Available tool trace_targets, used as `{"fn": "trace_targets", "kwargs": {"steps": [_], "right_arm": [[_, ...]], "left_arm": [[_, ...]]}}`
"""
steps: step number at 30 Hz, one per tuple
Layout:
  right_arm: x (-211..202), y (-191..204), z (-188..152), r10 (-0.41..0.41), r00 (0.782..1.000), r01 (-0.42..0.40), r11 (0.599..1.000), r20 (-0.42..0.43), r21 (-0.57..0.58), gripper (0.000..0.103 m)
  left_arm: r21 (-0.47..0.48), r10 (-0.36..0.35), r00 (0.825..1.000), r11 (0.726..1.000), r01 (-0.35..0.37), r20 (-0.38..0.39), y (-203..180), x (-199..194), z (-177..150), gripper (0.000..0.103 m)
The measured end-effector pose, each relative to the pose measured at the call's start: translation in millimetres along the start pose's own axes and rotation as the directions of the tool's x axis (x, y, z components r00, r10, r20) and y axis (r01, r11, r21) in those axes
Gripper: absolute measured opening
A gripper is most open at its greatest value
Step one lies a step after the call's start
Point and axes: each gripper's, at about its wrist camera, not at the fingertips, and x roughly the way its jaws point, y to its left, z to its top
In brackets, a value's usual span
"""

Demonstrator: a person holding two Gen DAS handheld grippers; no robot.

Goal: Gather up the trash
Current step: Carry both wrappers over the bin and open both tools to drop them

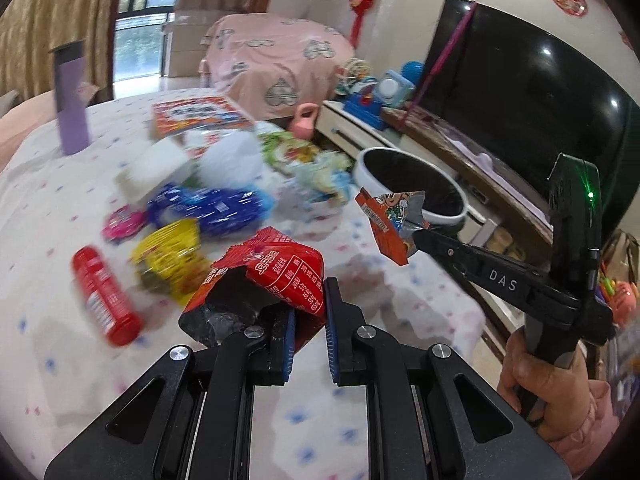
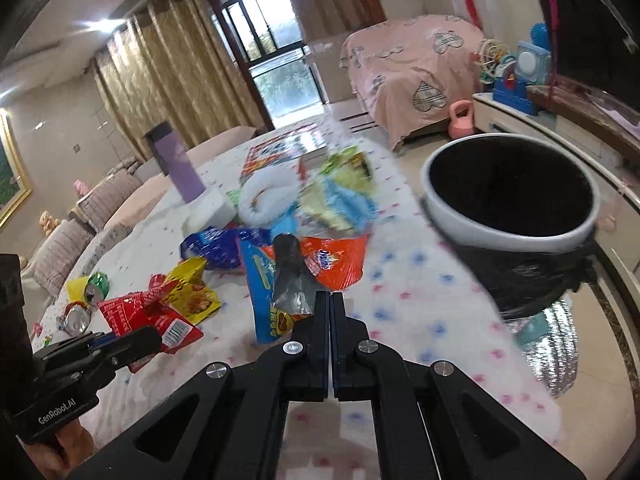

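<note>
Trash everywhere on the bench (image 2: 400, 280), wrappers piled around the middle. Left claw (image 1: 310, 316) is clamped on a red wrapper (image 1: 280, 268), lifted off the cloth. Right claw (image 2: 330, 312) is pinched tight on an orange and blue wrapper (image 2: 280, 276), also in the air. Bin (image 2: 512, 196) sits just off the bench's right edge.

Daylight coming through far glass door (image 2: 276, 48). Gold curtains (image 2: 160, 76) hanging at left. Pink-covered furniture (image 1: 276, 60) standing far right. Black television (image 1: 532, 92) sitting on low cabinet (image 1: 460, 156) at right. Glossy floor (image 2: 400, 132) reflecting light.
</note>
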Motion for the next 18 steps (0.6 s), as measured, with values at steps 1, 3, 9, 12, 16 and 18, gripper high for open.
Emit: {"fn": "trace_targets", "kwargs": {"steps": [1,3,9,12,16,18], "right_arm": [[-2.5,-3.8,3.4,-0.007,1.0,0.007,1.0,0.005,0.006,0.0],[-8.0,-14.9,8.2,-0.028,0.999,0.027,0.999,0.021,0.019,0.0],[-26.7,-52.4,19.4,-0.096,0.993,0.092,0.994,0.062,0.067,0.0],[-32.1,-71.6,25.1,-0.126,0.989,0.12,0.989,0.074,0.088,0.0],[-33.8,-91.8,34.8,-0.154,0.985,0.145,0.984,0.081,0.107,0.0],[-32.9,-99.5,39.9,-0.165,0.983,0.156,0.982,0.082,0.11,0.0]], "left_arm": [[0.012,-0.014,1.0,1.0,0.014,-0.003,-6.5,4.2,4.1,0.012],[0.033,-0.031,0.999,0.999,0.031,-0.008,-16.0,11.2,9.6,0.012],[0.105,-0.08,0.996,0.991,0.082,-0.026,-51.2,35.6,30.1,0.012],[0.123,-0.108,0.994,0.986,0.111,-0.033,-64.8,46.4,41.3,0.012],[0.149,-0.134,0.99,0.979,0.139,-0.04,-84.7,64.3,60.4,0.012],[0.15,-0.137,0.989,0.978,0.143,-0.05,-92.0,73.7,68.1,0.011]]}}
